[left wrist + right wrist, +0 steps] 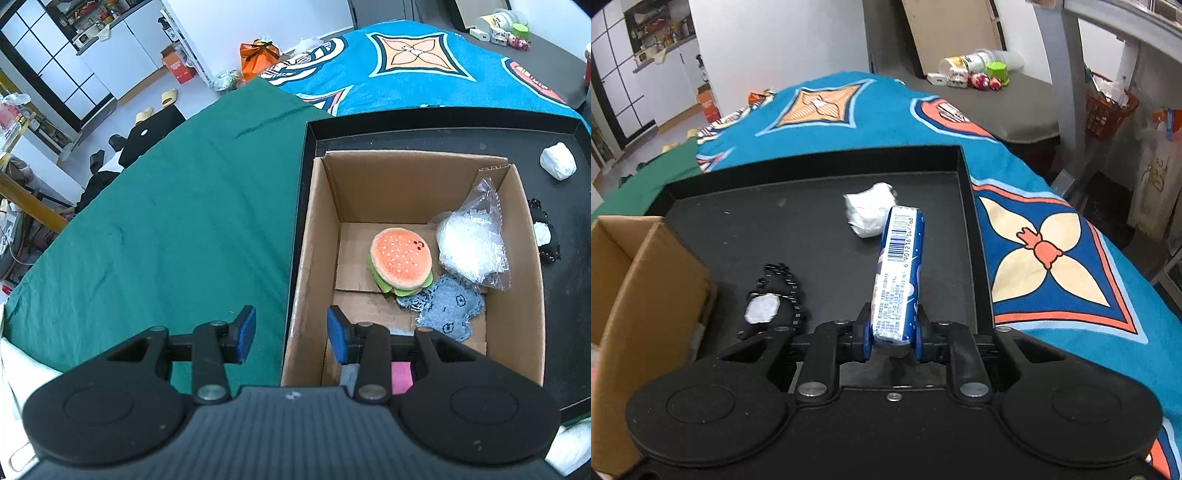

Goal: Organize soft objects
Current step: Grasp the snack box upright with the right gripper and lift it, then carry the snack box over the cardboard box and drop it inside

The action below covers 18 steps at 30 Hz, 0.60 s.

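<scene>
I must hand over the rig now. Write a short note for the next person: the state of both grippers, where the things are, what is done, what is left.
Left gripper: jaws open, empty, hanging over the near-left edge of the cardboard box.
Right gripper: jaws shut on a blue tissue pack, held above the black tray.
Done: burger plush, clear plastic bag and grey denim piece lie in the box.
Left: put the tissue pack in the box; the white wad and the black-and-white plush lie on the tray outside the box.
</scene>
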Motion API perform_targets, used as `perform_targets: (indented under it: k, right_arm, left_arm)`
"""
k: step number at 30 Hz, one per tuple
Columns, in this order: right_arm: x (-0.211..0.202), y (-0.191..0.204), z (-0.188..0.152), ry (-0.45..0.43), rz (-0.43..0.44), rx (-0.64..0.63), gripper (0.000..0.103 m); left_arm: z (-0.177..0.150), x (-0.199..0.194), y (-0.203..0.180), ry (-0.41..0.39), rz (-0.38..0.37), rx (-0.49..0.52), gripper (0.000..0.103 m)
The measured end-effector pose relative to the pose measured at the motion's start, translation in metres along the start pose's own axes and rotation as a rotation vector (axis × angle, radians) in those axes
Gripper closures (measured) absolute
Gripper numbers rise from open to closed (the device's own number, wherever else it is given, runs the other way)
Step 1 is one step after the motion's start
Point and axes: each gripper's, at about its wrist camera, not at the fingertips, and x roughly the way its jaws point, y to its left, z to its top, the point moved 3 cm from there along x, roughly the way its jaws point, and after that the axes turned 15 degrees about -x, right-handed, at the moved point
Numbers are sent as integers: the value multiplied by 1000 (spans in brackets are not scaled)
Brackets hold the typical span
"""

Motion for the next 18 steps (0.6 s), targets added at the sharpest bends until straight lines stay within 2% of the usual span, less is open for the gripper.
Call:
perform_targets:
  k: [11,18]
  right_arm:
    - [-31,18,14,-54,26,-37,83]
    - [-50,35,26,-88,43,-63,83]
  left_arm:
    - [-2,-9,9,-24,-33,-31,62]
    - [0,-9,14,-12,-55,-51,62]
